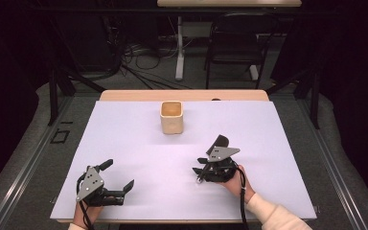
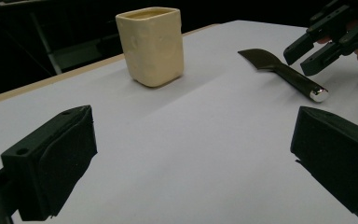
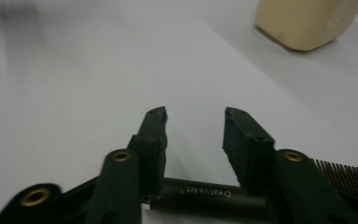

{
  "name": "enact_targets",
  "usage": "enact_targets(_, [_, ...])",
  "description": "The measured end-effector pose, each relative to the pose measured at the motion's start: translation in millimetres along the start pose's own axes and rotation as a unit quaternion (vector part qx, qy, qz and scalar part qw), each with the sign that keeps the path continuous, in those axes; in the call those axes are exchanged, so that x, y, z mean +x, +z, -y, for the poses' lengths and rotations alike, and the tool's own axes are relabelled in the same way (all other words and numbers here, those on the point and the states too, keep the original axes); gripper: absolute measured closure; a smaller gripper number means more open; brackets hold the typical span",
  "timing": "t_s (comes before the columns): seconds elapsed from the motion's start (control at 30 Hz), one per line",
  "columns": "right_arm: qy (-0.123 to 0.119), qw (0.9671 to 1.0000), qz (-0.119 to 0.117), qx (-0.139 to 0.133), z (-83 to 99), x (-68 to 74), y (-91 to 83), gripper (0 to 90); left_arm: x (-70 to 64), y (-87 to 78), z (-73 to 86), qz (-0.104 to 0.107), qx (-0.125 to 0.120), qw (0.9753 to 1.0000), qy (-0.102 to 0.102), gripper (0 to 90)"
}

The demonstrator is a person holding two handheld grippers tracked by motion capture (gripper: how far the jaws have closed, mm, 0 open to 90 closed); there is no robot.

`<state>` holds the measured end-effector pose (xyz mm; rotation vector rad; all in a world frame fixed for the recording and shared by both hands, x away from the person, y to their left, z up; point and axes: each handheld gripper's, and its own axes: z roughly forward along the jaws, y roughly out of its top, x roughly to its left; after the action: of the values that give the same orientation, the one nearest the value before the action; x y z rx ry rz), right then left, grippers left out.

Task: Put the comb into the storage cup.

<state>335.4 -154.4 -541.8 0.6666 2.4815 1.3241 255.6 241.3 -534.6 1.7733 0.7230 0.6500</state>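
A dark spatula-like tool [image 2: 279,70] with a flat blade and a shiny handle end lies on the white table; its blade [image 1: 219,141] pokes out beyond my right gripper. My right gripper [image 1: 200,166] hovers low over the tool's handle [image 3: 200,193], which lies crosswise under the jaw bases and reads "Creative Art". Its jaws stand apart with nothing between the tips [image 3: 195,119]. The right gripper [image 2: 305,58] also shows open above the handle in the left gripper view. My left gripper [image 1: 120,176] rests open near the front left, its jaws wide around bare table [image 2: 193,163].
A cream square cup [image 1: 171,117] stands upright at the middle back of the white sheet [image 1: 124,139], also seen as the cup [image 2: 151,44] and cup [image 3: 303,23]. A fine toothed edge [image 3: 345,172] shows beside the right jaw. A chair [image 1: 235,43] and cables lie beyond the table.
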Motion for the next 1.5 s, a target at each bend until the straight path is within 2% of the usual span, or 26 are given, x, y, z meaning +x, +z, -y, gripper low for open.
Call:
enact_targets(0.03, [0.0,1.0,0.0,0.0,0.0,0.0,0.0,62.1,0.0,0.0,0.0,0.0,0.0,1.0,0.0,0.4])
enact_targets(0.1, [-0.006,0.9999,0.001,0.013,-0.1,1.5,3.5,75.1,0.1,0.0,0.0,0.0,0.0,1.0,0.0,0.4])
enact_targets(0.2, [-0.013,0.9996,0.005,0.025,-0.2,3.1,6.8,83.7,-0.1,0.0,0.0,-0.001,0.0,1.0,-0.001,0.4])
enact_targets(0.33, [-0.012,0.9993,0.014,0.031,0.0,4.0,8.5,89.8,0.1,0.0,0.0,0.0,0.001,1.0,-0.001,0.4])
enact_targets(0.63, [-0.02,0.9987,0.002,0.048,0.5,6.5,11.1,90.0,0.6,-0.6,-0.1,-0.002,0.0,1.0,0.0,0.4])
enact_targets(0.77, [-0.03,0.997,-0.005,0.071,1.6,7.6,13.0,90.0,0.5,-0.6,-0.2,-0.002,0.001,1.0,0.0,0.4])
enact_targets(0.9, [-0.031,0.9964,-0.008,0.079,2.4,7.4,13.5,90.0,0.8,-1.1,-0.1,-0.004,0.001,1.0,0.0,0.4])
enact_targets(1.23, [-0.026,0.9953,-0.011,0.093,5.7,7.5,7.8,90.0,1.1,-1.8,0.0,-0.008,0.003,1.0,-0.002,0.4])
enact_targets(1.5, [-0.006,0.9946,-0.005,0.103,11.1,4.7,-3.3,90.0,1.1,-2.1,-0.1,-0.01,0.004,0.9999,0.0,0.4])
